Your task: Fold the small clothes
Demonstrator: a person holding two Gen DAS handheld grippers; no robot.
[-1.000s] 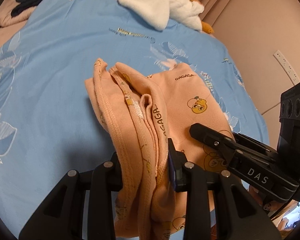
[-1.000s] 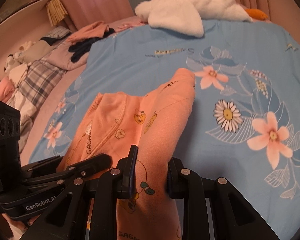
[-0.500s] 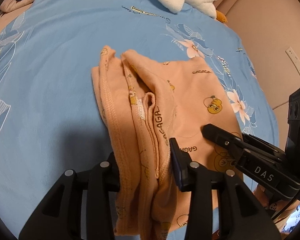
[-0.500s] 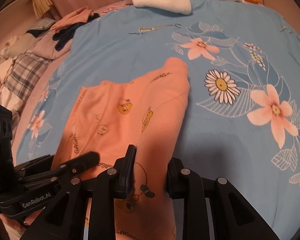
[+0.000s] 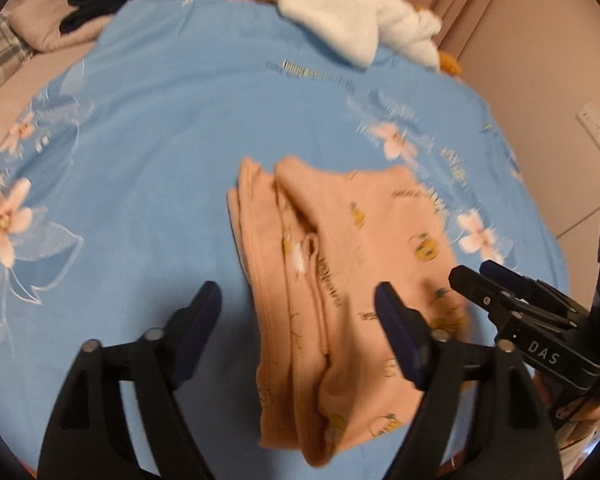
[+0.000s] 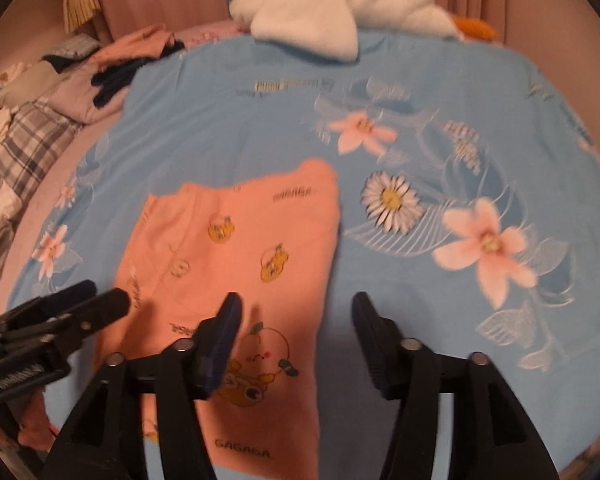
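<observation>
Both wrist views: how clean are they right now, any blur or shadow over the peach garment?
Left wrist view: motion blur smears the peach garment print and blue sheet; fisheye bends the bed's edges. Right wrist view: milder blur, and a shadow falls on the garment between the right tongs.

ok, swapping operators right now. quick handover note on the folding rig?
Left gripper: open, jaws have just been opening; the garment's bunched edge lies between them, pads not pressing.
Right gripper: open, jaws also just opened; the garment's right edge lies below, released.
Peach printed garment: flat on the blue floral sheet, folded lengthwise, left side stacked in several layers.
Done: this fold laid down and let go.
Left: layers on the left look uneven; probably tidy them or fold once more, then take another piece, perhaps from the clothes pile at the bed's far left.
White plush toy lies at the far end, clear of the work.
</observation>
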